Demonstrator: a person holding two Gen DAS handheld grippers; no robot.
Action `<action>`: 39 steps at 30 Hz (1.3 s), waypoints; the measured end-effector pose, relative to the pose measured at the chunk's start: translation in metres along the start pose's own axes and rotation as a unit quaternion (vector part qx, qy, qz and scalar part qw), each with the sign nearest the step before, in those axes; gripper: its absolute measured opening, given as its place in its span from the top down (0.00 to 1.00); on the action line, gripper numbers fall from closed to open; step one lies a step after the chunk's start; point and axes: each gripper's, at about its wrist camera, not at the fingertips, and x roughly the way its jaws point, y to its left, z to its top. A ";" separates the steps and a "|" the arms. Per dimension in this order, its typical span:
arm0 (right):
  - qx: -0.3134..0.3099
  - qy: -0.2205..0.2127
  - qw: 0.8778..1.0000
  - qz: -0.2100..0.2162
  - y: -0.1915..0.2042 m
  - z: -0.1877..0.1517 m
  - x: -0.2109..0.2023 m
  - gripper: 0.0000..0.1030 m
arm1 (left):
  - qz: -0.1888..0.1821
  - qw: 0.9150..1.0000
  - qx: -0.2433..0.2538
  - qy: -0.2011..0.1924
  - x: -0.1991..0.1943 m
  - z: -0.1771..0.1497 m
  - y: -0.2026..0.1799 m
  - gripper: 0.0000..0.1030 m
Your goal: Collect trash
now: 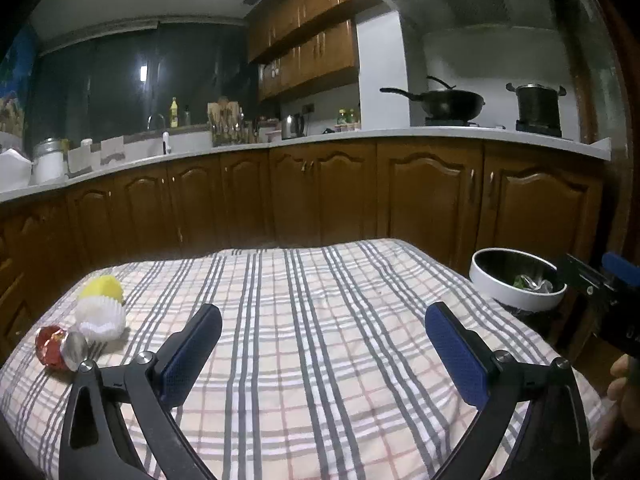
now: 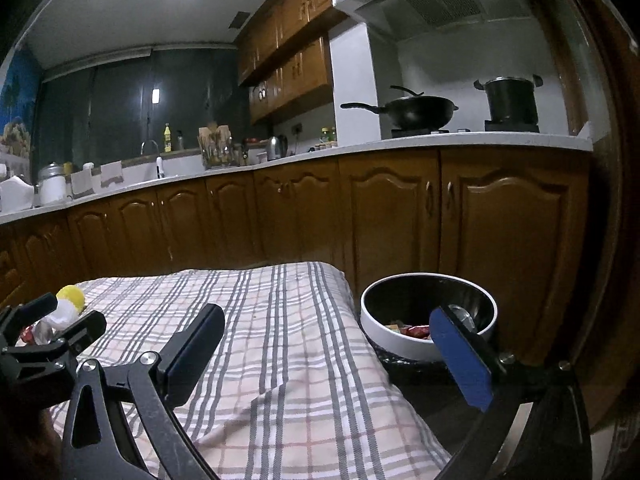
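Observation:
A yellow ball of trash (image 1: 102, 288), a white paper cupcake liner (image 1: 100, 316) and a red foil wrapper (image 1: 52, 346) lie at the left of the plaid-covered table (image 1: 320, 340). My left gripper (image 1: 324, 320) is open and empty over the table's middle, to the right of them. A white bin with a dark inside (image 2: 428, 316) stands off the table's right edge and holds wrappers (image 2: 416, 330). My right gripper (image 2: 328, 324) is open and empty, its right finger in front of the bin. The bin also shows in the left wrist view (image 1: 516, 284).
Brown kitchen cabinets (image 1: 320, 196) run behind the table under a white counter (image 1: 440, 134). A wok (image 1: 440, 104) and a pot (image 1: 536, 106) stand on the stove. The left gripper shows at the left of the right wrist view (image 2: 60, 320).

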 end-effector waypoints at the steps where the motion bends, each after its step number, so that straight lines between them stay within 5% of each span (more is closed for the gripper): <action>1: 0.001 0.002 1.000 0.000 0.000 -0.001 0.001 0.00 | -0.002 1.000 -0.001 0.001 0.002 0.005 0.007 0.01; 39: 0.009 0.010 1.000 0.010 -0.001 -0.004 0.000 0.00 | -0.005 1.000 -0.003 0.011 0.008 0.004 0.014 0.01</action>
